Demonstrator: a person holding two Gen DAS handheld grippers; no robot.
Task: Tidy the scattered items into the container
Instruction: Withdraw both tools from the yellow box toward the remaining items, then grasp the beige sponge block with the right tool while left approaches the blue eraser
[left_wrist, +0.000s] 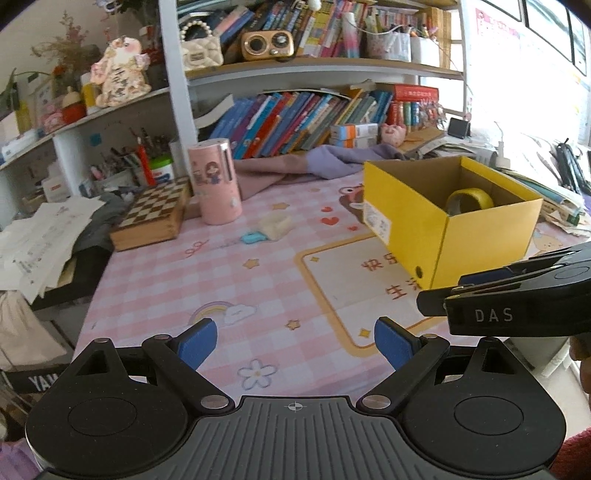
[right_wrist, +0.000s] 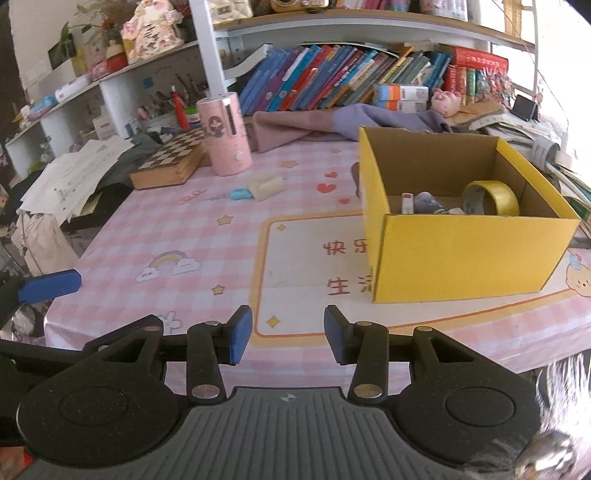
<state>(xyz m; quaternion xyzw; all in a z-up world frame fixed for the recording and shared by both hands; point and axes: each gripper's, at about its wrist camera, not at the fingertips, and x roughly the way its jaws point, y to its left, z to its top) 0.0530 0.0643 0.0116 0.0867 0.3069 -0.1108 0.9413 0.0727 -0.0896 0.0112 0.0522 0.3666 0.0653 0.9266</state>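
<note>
On the pink checked tablecloth (right_wrist: 177, 229), a cream holder (right_wrist: 266, 185) and blue eraser (right_wrist: 241, 193) lie beyond both empty grippers: left gripper (left_wrist: 294, 346) wide, right gripper (right_wrist: 288, 334) partly open, near the yellow box (right_wrist: 461, 251) holding tape (right_wrist: 491, 197).

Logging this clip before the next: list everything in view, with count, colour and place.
box: one, yellow, open, right on table
tape: one roll, yellow, in box
sock: one, grey, in box
small stick: one, white-red, in box
eraser: one, cream, mid-table
clip: one, blue, touching eraser
canister: one, pink, upright at back
chessboard: one, brown, left of canister
cloth: one, mauve, behind box
books: many, mixed, shelf
table: pink check cover
left gripper: open, empty
right gripper: slightly open, empty
</note>
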